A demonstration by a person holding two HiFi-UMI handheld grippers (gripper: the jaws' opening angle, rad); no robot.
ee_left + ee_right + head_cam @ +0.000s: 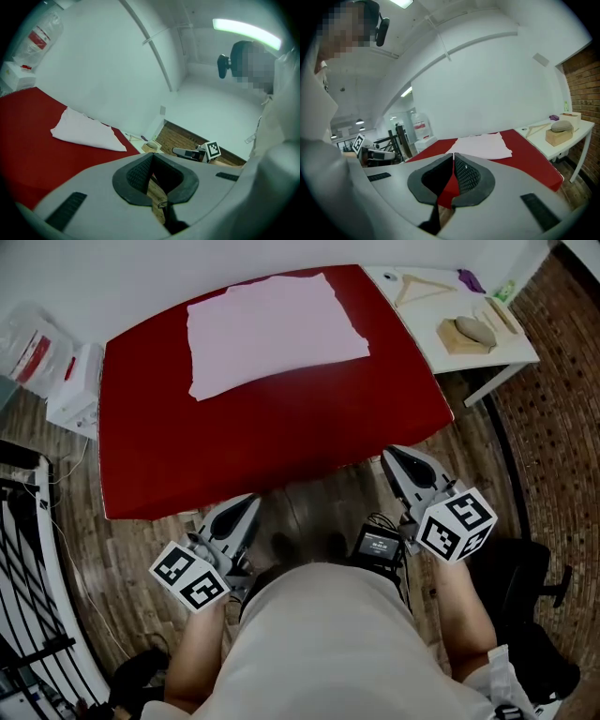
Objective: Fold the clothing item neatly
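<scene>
The clothing item (272,329) is a pale, flat-folded rectangle lying on the far half of the red table (262,446). Both grippers hang off the table's near edge, close to the person's body, with nothing in them. My left gripper (246,506) is shut and points toward the table's near left part. My right gripper (394,457) is shut too, just off the near right corner. In the left gripper view the jaws (152,157) meet, with the cloth (86,132) far ahead at left. The right gripper view shows its jaws (453,156) together below the cloth (483,145).
A white side table (511,352) stands at the right with a wooden hanger (419,287) and a stone on a wooden block (469,334). At the left are a plastic bag (36,345), a white box (77,385) and a black rack (28,549). A dark chair (525,573) stands near right.
</scene>
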